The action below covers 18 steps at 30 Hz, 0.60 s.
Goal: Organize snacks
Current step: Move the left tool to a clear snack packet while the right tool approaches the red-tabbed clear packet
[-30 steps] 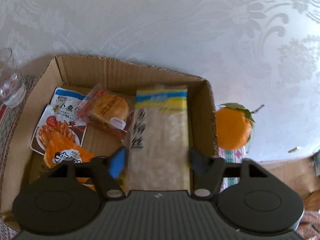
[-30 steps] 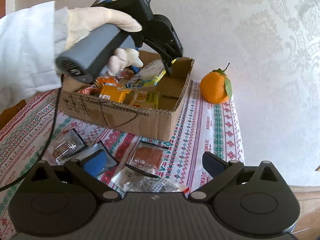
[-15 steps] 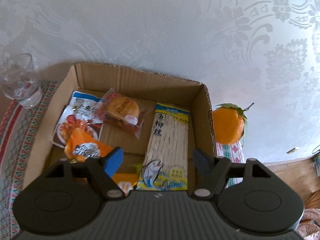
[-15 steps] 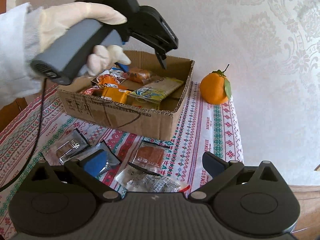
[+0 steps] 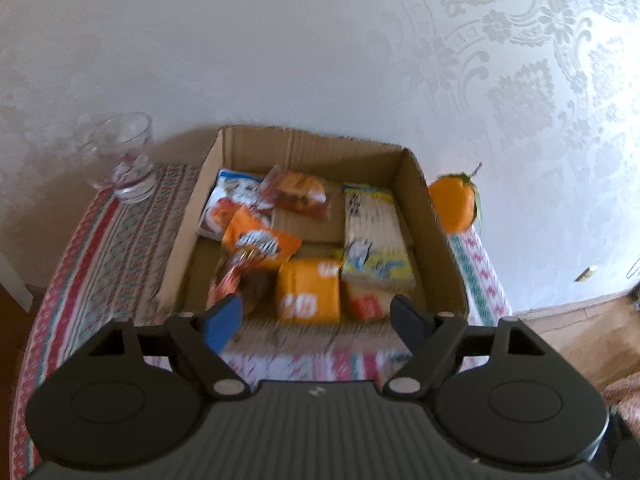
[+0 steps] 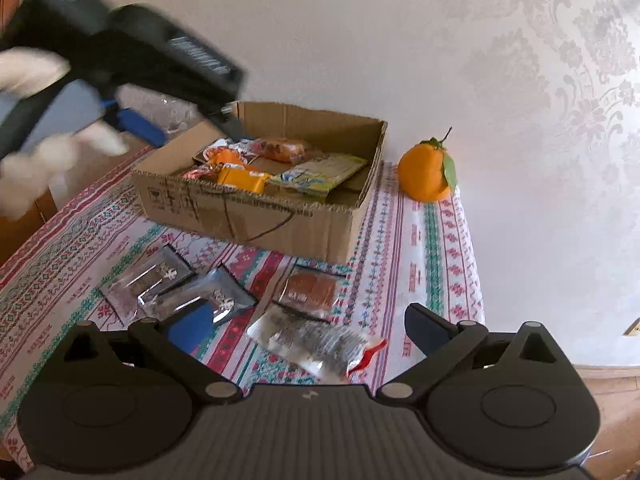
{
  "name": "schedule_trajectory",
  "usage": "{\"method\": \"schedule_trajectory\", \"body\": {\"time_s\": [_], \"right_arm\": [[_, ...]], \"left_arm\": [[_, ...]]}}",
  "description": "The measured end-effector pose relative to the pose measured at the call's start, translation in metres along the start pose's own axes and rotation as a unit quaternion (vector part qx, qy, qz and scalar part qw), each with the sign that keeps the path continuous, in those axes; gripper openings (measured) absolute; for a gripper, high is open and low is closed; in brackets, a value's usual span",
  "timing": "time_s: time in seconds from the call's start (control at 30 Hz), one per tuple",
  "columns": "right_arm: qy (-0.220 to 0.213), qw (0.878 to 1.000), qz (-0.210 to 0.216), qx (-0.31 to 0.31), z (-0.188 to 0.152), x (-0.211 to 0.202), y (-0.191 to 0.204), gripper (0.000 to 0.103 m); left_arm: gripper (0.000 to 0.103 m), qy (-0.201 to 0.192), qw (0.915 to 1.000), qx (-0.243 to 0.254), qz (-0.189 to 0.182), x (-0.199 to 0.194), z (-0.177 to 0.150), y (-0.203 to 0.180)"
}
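An open cardboard box point(image 5: 312, 140) holds several snack packets, among them a long yellow-and-blue packet point(image 5: 376, 232) lying along its right side. My left gripper point(image 5: 316, 320) hangs above the box's near edge, its jaws opening with nothing between them. In the right wrist view the same gripper point(image 6: 188, 126) is a blur at the upper left, held by a gloved hand point(image 6: 28, 168). My right gripper point(image 6: 306, 328) stands open low over loose packets on the tablecloth: a clear one with a red corner point(image 6: 316, 344), an orange-brown one point(image 6: 312, 288) and two dark silvery ones point(image 6: 148, 280).
A leafy orange point(image 6: 426, 176) sits right of the box point(image 6: 248, 220) near the table's corner. A drinking glass point(image 5: 128, 160) stands left of the box by the wall. The patterned tablecloth point(image 6: 432, 240) ends at the right, with wooden floor beyond.
The left gripper let go of the long yellow-and-blue packet, which now lies in the box, then pulled back and up with its jaws wider. The right gripper has barely shifted.
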State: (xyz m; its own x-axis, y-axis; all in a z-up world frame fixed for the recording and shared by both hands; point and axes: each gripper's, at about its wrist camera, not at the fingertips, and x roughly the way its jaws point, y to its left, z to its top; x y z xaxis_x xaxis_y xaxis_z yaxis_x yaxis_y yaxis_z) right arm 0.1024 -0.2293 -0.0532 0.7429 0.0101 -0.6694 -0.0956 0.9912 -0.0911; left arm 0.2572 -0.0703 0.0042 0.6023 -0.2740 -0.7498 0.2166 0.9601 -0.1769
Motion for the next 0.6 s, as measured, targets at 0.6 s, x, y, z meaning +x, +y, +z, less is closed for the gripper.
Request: {"method": "schedule_trajectory", "body": {"time_s": [0.6], "right_arm": [[0.022, 1.000, -0.006, -0.005, -0.011, 0.007, 0.001, 0.103]], "left_arm": [[0.081, 0.062, 0.9976, 0.026, 0.012, 0.034, -0.090, 0.033]]}}
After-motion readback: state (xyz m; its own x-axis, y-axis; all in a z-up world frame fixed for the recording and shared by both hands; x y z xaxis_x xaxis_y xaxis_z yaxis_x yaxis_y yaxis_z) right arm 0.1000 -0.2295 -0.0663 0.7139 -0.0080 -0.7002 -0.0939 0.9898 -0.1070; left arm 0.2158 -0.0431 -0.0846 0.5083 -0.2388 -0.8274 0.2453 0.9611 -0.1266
